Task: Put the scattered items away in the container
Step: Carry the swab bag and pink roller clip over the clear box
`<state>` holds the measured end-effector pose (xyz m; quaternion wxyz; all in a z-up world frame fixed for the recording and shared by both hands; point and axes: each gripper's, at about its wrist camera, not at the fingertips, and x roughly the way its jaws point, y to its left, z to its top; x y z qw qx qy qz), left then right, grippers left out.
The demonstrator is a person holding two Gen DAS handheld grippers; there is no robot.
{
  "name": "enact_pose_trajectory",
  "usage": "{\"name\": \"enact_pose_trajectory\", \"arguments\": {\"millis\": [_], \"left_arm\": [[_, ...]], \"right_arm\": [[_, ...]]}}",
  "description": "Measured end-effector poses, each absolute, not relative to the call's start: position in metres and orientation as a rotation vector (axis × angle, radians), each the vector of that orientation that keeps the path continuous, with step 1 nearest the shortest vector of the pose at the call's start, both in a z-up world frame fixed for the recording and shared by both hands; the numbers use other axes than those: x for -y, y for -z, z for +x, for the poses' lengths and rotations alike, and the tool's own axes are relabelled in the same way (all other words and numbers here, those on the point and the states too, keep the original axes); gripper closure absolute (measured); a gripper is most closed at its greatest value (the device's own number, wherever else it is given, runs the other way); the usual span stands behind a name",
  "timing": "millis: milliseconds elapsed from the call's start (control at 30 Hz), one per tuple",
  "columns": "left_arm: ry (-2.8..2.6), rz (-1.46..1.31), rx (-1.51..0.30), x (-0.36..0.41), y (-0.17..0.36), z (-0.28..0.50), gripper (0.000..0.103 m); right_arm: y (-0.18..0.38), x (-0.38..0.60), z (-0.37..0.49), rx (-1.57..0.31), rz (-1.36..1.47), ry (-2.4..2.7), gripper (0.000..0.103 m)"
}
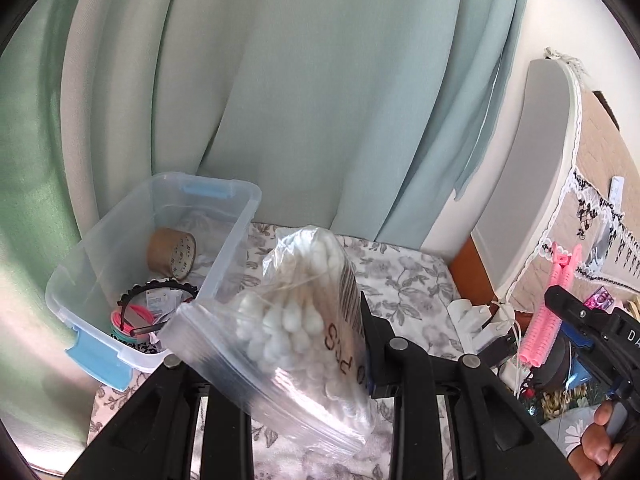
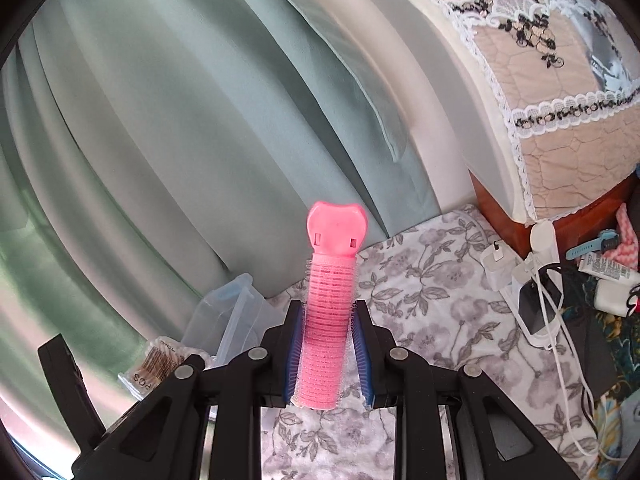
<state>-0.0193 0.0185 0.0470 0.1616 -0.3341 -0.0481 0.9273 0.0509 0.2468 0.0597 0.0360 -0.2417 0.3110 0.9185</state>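
Above floral cloth (image 2: pixel 420 300), grippers apparently clamp cotton-swab bag (image 1: pixel 292 320) and pink roller (image 2: pixel 328 320).

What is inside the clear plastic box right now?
In the box: a roll of brown tape, a black headband and pink bands. The bag of cotton swabs covers its near corner.

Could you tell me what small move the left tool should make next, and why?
Probably carry the bag of cotton swabs, clamped in the left tool, leftward over the clear container. The bag hangs just right of its open rim, which already holds a tape roll.
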Motion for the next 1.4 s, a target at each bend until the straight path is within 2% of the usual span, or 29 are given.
{"name": "enact_pose_trajectory", "arguments": {"millis": [433,767,1400], "left_arm": [[-2.725,-0.800,0.228,0.039,-0.076,-0.016,0.073],[-2.758,-0.804,0.362,0.090,-0.071,-0.028,0.073],[-2.732,-0.886,0.512,0.139,-0.037,-0.061,0.073]], "right_arm": [[-0.101,-0.210,0.056,-0.855,-0.689,-2.949,0.077],[-0.122,-0.158,0.031,-0.706,-0.712,-3.065,0.077],[-0.108,-0.062,-0.045,-0.511,-0.983,-3.161,0.077]]}}
